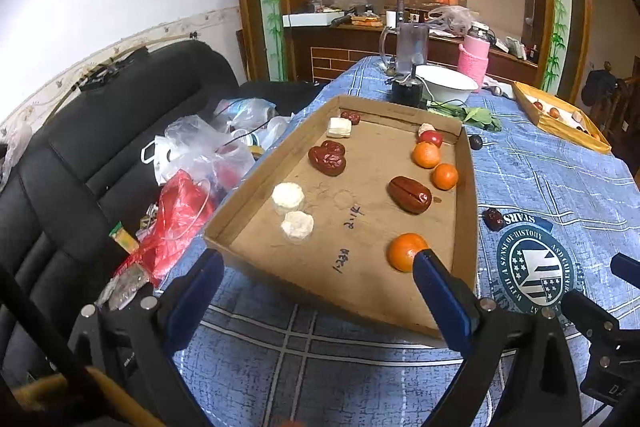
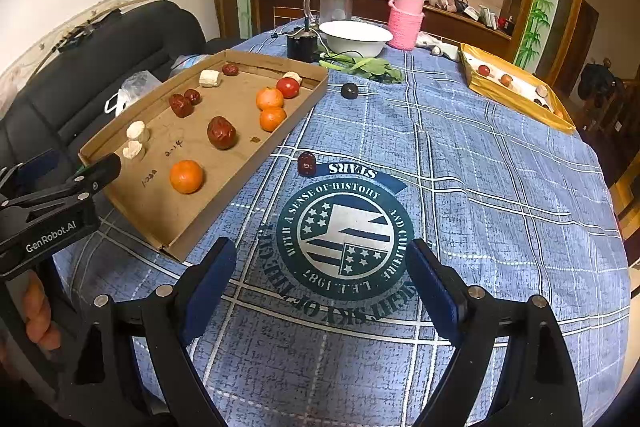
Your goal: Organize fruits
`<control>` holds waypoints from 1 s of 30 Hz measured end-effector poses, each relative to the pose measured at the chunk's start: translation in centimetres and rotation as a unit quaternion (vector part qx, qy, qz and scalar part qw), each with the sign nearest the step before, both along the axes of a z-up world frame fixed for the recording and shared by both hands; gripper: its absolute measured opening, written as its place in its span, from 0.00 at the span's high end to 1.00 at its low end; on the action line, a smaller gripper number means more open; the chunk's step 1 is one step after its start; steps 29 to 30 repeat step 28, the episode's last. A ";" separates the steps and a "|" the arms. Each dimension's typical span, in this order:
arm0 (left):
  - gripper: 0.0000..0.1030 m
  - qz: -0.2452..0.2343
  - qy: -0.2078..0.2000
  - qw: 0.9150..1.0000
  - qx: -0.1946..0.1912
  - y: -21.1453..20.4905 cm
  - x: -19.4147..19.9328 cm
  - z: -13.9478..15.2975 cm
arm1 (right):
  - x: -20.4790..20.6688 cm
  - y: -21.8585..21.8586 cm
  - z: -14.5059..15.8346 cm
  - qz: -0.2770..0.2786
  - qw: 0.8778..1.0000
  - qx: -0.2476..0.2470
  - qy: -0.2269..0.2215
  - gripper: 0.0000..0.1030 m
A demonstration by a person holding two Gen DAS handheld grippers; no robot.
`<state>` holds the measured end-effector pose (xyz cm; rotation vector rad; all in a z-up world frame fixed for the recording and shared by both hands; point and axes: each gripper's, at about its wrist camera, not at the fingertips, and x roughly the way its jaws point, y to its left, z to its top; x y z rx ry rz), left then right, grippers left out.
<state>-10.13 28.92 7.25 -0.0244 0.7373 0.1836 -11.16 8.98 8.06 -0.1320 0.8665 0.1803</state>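
Note:
A shallow cardboard tray (image 1: 256,195) (image 2: 192,247) on the blue tablecloth holds three oranges, several red dates, a red tomato (image 2: 288,87) and white chunks. The nearest orange (image 1: 405,250) (image 2: 186,176) lies by the tray's near corner. My left gripper (image 1: 318,269) hovers open over the tray's near edge, its right fingertip just in front of that orange, nothing between the fingers. My right gripper (image 2: 322,267) stands open above the round emblem on the cloth, holding nothing. A loose red date (image 2: 307,163) (image 1: 494,219) and a dark round fruit (image 2: 349,90) (image 1: 476,141) lie on the cloth outside the tray.
A yellow tray (image 2: 516,99) (image 1: 560,125) with more fruit sits at the far right. A white bowl (image 2: 356,37), clear jug, pink bottle (image 2: 406,23), black device and green leaves stand at the back. Plastic bags (image 1: 192,163) lie on a black sofa to the left.

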 end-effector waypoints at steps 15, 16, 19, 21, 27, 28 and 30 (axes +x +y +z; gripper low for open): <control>0.06 0.007 -0.019 1.000 -0.006 0.3 -0.1 0.0 | 0.6 0.5 -0.2 0.014 1.000 0.002 0.004 0.16; 0.06 0.008 -0.024 1.000 -0.008 0.4 -0.2 0.2 | 0.6 0.5 -0.3 0.015 1.000 0.002 0.006 0.16; 0.06 0.012 -0.033 0.999 -0.014 0.7 -0.1 0.6 | 0.7 0.5 -0.5 0.015 1.000 0.003 0.009 0.16; 0.06 0.015 -0.034 0.999 -0.018 0.9 0.0 0.9 | 0.8 0.5 -0.5 0.014 1.000 0.003 0.010 0.16; 0.06 0.012 -0.028 0.999 -0.020 1.0 0.4 0.9 | 0.8 0.6 -0.4 0.015 1.000 0.000 0.008 0.16; 0.06 0.011 -0.025 0.999 -0.019 1.0 0.4 0.9 | 0.8 0.6 -0.3 0.015 1.000 -0.001 0.007 0.16; 0.06 0.011 -0.025 0.999 -0.019 1.0 0.4 0.9 | 0.8 0.6 -0.3 0.015 1.000 -0.001 0.007 0.16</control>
